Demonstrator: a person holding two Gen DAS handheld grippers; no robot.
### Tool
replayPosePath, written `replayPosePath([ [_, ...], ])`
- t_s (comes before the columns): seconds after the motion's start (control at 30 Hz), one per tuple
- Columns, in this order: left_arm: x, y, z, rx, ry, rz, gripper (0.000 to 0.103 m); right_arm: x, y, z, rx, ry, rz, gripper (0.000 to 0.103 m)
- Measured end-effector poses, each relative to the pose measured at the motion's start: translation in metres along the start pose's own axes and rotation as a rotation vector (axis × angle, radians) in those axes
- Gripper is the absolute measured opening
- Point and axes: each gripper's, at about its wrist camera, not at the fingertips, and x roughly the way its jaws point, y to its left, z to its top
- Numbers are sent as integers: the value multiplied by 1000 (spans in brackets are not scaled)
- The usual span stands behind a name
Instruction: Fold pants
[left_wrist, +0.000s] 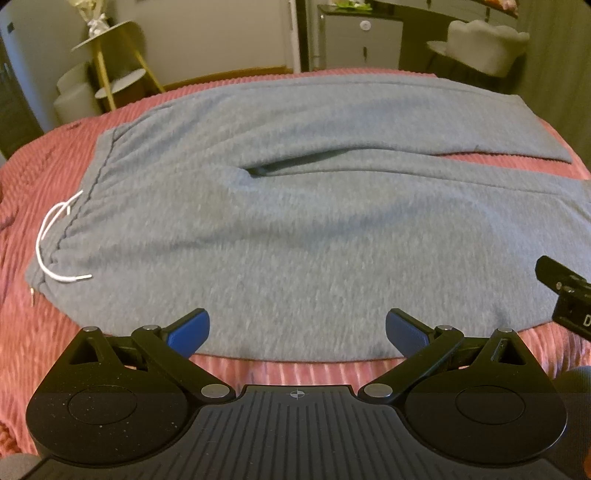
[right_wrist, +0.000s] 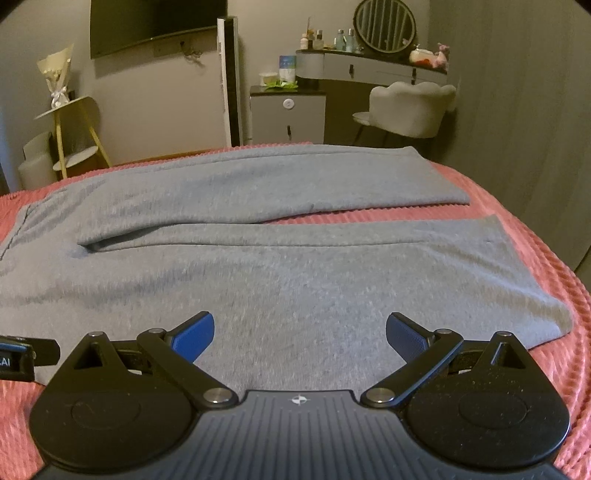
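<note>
- The grey pants (left_wrist: 295, 229) are seen spread flat on a pink ribbed bedspread (left_wrist: 44, 177), with the waistband at the left and the two legs running off to the right.
- A white drawstring (left_wrist: 55, 236) is seen looped over the waistband at the left end, partly on the bedspread.
- The far leg (right_wrist: 295, 177) and the near leg (right_wrist: 332, 266) are parted by a narrow wedge of bedspread towards the cuffs; near the crotch they lie touching.
- The left gripper (left_wrist: 297, 332) is held with its blue pads spread wide, nothing between them, at the near edge of the pants close to the hip.
- The right gripper (right_wrist: 300, 334) is likewise held wide and empty, over the near leg further to the right.
- No fold is judged to have been made yet; the near edge appears to be the part about to be taken.
- If only the top layer of fabric is pinched, the leg could be opened like a tube rather than lifted whole, and a crooked fold would be left.
- If the bedspread is caught along with the cloth, it could be dragged up and the pants shifted.
- If the two grips are raised unevenly, the near leg could be laid skew over the far one, with the cuffs out of line.
- The drawstring could be trapped inside the fold, leaving a lump at the waistband.
</note>
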Motion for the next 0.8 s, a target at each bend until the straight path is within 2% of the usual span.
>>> replayPosePath([
  [0.2,0,0,-2,2,2,1,103,3,-3,-3,24,22,1,100],
  [0.5,1,-1,-4,1,3,1,103,1,6,-4,-42,7,-33,99],
  [0.8,-3,1,-3,-3,5,-1,103,-2,3,-3,-34,-5,-24,99],
])
